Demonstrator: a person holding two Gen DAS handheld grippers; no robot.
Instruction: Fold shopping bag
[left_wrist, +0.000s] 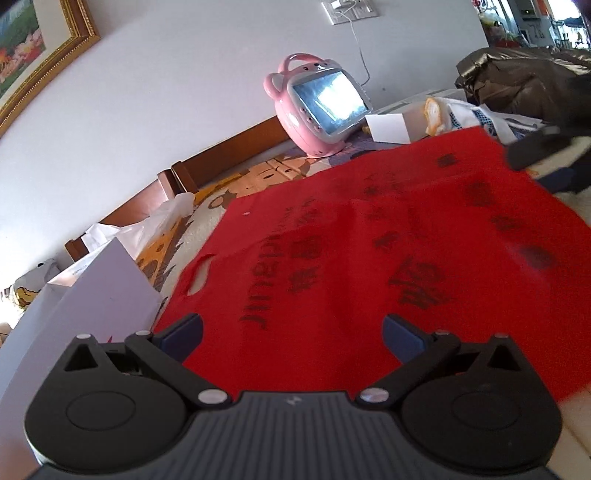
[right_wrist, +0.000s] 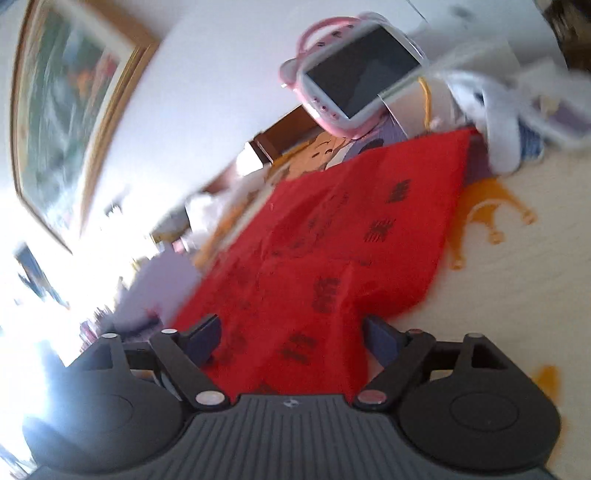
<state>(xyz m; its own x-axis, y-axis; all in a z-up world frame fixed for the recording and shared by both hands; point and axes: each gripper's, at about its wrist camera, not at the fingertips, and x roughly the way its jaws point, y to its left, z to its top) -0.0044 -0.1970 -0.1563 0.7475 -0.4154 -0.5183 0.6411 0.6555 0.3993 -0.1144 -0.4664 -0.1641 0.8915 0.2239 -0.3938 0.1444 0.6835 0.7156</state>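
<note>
— Shopping bag (left_wrist: 369, 266), red with black print: where is it?
— Spread flat on the cartoon-print bed (left_wrist: 255, 177). Nearest to it, the left gripper (left_wrist: 291, 332) and right gripper (right_wrist: 291, 336) hover with jaws apart, holding nothing. Beyond the bag stands a pink toy screen (left_wrist: 317, 107).

- A pink toy screen (left_wrist: 317, 107) and white box (left_wrist: 391, 127) block the bed's far edge.
- A lilac box (left_wrist: 107, 291) crowds the bed's left edge.
- Bare bedcover (right_wrist: 517, 280) lies open to the right.

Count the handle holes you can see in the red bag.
1: a cut-out handle hole near the left edge of the red bag, in the left wrist view. A matching hole in a layer beneath may be hidden.
</note>
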